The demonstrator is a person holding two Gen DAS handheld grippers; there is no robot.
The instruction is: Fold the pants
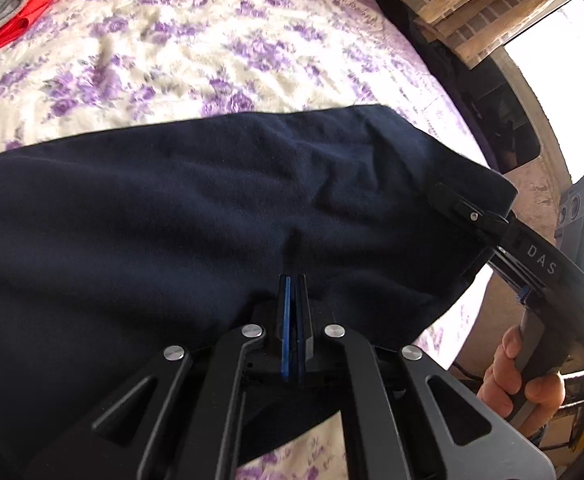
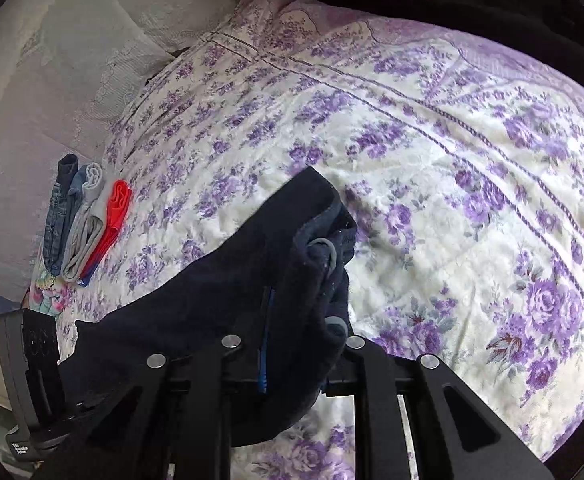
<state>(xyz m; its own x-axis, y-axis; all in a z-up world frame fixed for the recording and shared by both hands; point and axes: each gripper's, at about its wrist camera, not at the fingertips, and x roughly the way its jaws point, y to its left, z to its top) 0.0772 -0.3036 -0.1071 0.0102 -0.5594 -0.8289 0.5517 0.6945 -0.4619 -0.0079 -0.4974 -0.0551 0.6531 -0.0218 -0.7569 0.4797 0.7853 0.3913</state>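
navy pants (image 1: 219,208) are held above the floral bed (image 1: 179,48), pinched in both closed tongs: left tongs (image 1: 294,280), right tongs (image 2: 292,300). four folded garments (image 2: 79,220) are lined up beside pillows.

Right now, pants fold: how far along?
Done: a stack of folded clothes sits at the far edge of the floral bedspread.
In hand: both grippers are shut on the navy pants. The left gripper pinches one edge, the right gripper holds the bunched drawstring end, and the cloth is lifted between them.
Left: no finished fold visible; pants still need laying down and folding.
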